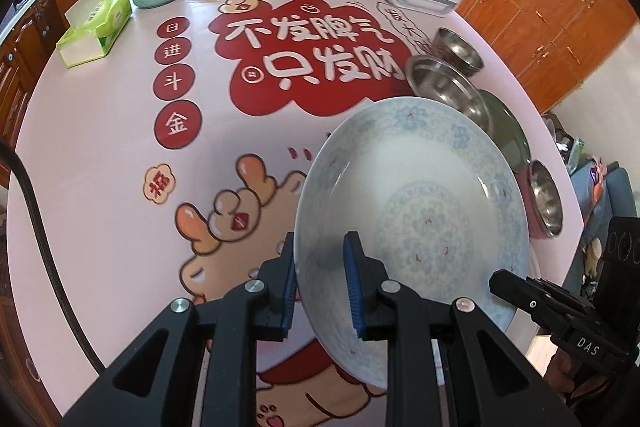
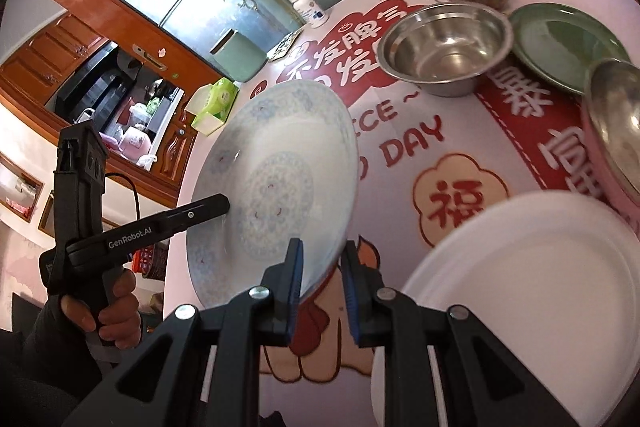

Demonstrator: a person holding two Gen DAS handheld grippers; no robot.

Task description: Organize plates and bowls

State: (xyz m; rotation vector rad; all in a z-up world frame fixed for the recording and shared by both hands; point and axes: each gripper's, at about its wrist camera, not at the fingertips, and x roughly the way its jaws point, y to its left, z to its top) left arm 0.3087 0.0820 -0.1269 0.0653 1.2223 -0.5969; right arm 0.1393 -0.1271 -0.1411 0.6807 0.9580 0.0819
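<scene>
Both the left gripper (image 1: 320, 283) and right gripper (image 2: 322, 287) have jaws clamped on opposite rims of the patterned plate (image 1: 412, 203), sharing its weight above the desk (image 1: 100, 147), likely for stacking.

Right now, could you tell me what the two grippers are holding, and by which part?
Both hold the blue-patterned plate, raised off the table: the left gripper and the right gripper each clamp its rim, on opposite sides.

— How's the light on your feed?
— Bright, even daylight; I see glare on the steel bowl (image 2: 446, 47). The white plate (image 2: 520, 307) is blurred.
— Edges?
— Fisheye bending, dark corners on both views.
</scene>
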